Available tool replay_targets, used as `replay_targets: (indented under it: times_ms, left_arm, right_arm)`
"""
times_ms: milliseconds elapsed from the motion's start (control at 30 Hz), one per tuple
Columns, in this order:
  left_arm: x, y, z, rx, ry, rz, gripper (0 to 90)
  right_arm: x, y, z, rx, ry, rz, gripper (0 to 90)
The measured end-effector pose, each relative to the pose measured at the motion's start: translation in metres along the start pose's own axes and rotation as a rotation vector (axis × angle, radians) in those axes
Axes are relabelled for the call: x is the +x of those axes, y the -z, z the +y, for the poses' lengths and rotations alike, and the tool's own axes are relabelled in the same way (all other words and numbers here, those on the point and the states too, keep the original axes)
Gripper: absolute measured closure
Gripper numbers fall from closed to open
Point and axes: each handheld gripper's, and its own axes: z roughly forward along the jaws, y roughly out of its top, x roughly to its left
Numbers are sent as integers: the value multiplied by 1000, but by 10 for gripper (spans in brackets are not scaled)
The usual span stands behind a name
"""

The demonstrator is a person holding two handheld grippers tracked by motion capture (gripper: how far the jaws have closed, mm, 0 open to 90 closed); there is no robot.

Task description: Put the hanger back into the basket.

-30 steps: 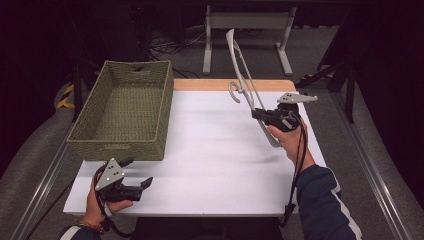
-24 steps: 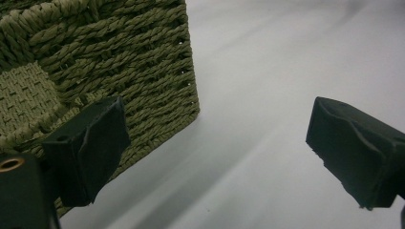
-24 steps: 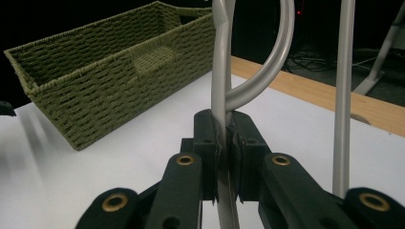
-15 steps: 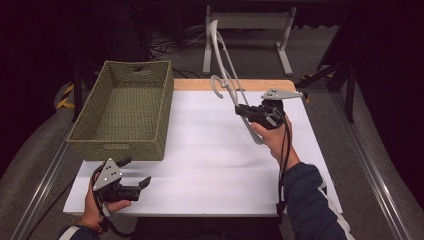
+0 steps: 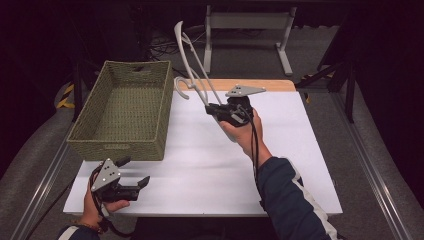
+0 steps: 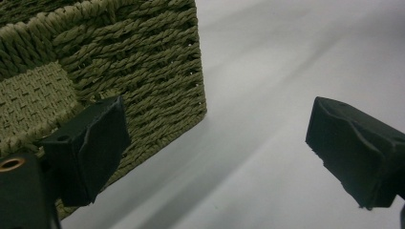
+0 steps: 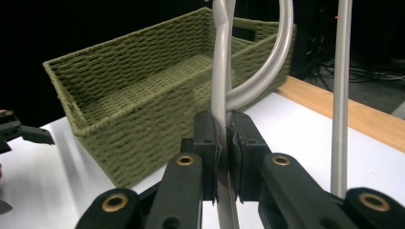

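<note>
A white plastic clothes hanger [image 5: 192, 65] is held up in the air over the middle of the table, its hook [image 5: 181, 86] near the basket's right wall. My right gripper [image 5: 216, 111] is shut on the hanger's bar; in the right gripper view the jaws pinch the grey bar [image 7: 220, 95] with the hook curving behind. A green woven basket [image 5: 120, 107] stands at the table's left. My left gripper [image 5: 134, 175] rests near the front left table corner, open and holding nothing, just in front of the basket's near corner [image 6: 143, 81].
The white table top [image 5: 280, 150] has a wooden strip [image 5: 260, 84] along its far edge. Beyond the table stands a white metal frame [image 5: 245, 30] on the floor. Grey rails run along both sides of the table.
My right gripper has carried the hanger leftward across the table toward the basket. The left gripper has stayed where it was.
</note>
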Motion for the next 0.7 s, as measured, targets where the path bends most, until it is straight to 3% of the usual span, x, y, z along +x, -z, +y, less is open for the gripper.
replay_targets:
  times_ms: [133, 500, 700]
  left_arm:
    - [1, 0, 0, -1, 4, 4, 79]
    - [3, 1, -1, -7, 10, 3, 80]
    - [4, 2, -2, -16, 13, -1, 80]
  right_arm:
    - [12, -16, 5, 16, 9, 15, 827]
    - [36, -41, 27, 11, -10, 53, 826]
    - [56, -61, 46, 24, 15, 77, 826]
